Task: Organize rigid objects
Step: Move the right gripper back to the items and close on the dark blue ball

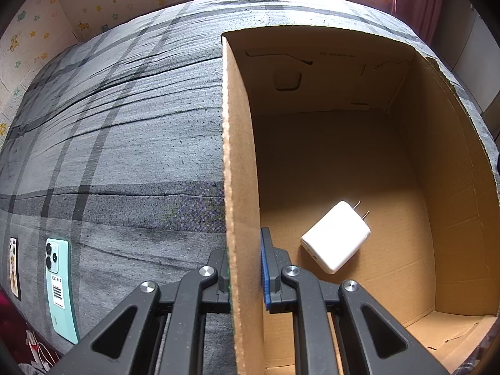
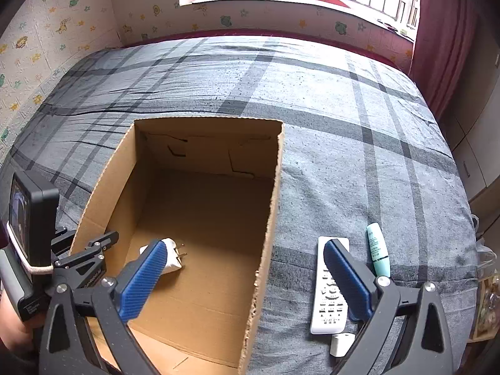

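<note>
An open cardboard box (image 1: 240,162) stands on the bed; it also shows in the right wrist view (image 2: 268,218). A white charger plug (image 1: 336,236) lies on the box floor, partly hidden by a finger in the right wrist view (image 2: 173,257). My left gripper (image 1: 245,262) is shut on the box's left wall, one finger on each side. My right gripper (image 2: 243,268) is open wide above the box's right wall. A white remote (image 2: 329,290), a teal tube (image 2: 378,250) and a small white item (image 2: 342,343) lie right of the box. A mint-green phone (image 1: 59,287) lies at the left.
The bed has a grey plaid sheet (image 2: 343,109). A narrow card with pictures (image 1: 14,267) lies by the phone at the bed's left edge. The left gripper's body and screen (image 2: 28,218) show at the box's left wall. Walls and a window lie beyond the bed.
</note>
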The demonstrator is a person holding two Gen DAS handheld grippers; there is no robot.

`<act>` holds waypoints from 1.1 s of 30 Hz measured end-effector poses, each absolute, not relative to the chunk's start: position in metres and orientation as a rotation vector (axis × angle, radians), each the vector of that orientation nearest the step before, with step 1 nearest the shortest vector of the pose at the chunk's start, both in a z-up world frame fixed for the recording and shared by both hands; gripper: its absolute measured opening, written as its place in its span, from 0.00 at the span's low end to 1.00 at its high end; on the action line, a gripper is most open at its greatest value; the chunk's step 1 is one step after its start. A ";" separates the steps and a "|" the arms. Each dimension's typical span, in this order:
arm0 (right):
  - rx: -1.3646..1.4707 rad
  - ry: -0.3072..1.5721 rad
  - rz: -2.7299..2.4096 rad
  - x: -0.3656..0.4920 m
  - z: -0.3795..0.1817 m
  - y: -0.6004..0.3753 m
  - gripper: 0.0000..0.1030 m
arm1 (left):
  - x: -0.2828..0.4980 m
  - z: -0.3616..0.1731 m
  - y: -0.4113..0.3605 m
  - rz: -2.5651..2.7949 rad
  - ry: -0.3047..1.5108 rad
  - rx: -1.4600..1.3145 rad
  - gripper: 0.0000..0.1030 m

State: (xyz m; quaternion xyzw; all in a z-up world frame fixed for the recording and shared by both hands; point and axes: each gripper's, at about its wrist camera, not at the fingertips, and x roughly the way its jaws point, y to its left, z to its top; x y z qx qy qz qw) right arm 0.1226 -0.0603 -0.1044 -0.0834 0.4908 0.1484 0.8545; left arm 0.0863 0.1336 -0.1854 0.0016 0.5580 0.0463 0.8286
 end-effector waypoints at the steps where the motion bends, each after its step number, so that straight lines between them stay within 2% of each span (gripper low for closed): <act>1: -0.166 1.030 0.305 0.122 -0.103 -0.068 1.00 | 0.086 -0.185 0.134 0.099 1.184 0.005 0.13; 13: -0.138 1.064 0.127 0.123 -0.107 -0.172 1.00 | 0.086 -0.185 0.132 0.104 1.184 0.009 0.13; 23: -0.125 1.138 -0.023 0.115 -0.151 -0.240 1.00 | 0.085 -0.185 0.132 0.107 1.184 0.012 0.13; 33: -0.081 1.198 -0.043 0.105 -0.198 -0.258 1.00 | 0.086 -0.184 0.130 0.113 1.185 0.021 0.13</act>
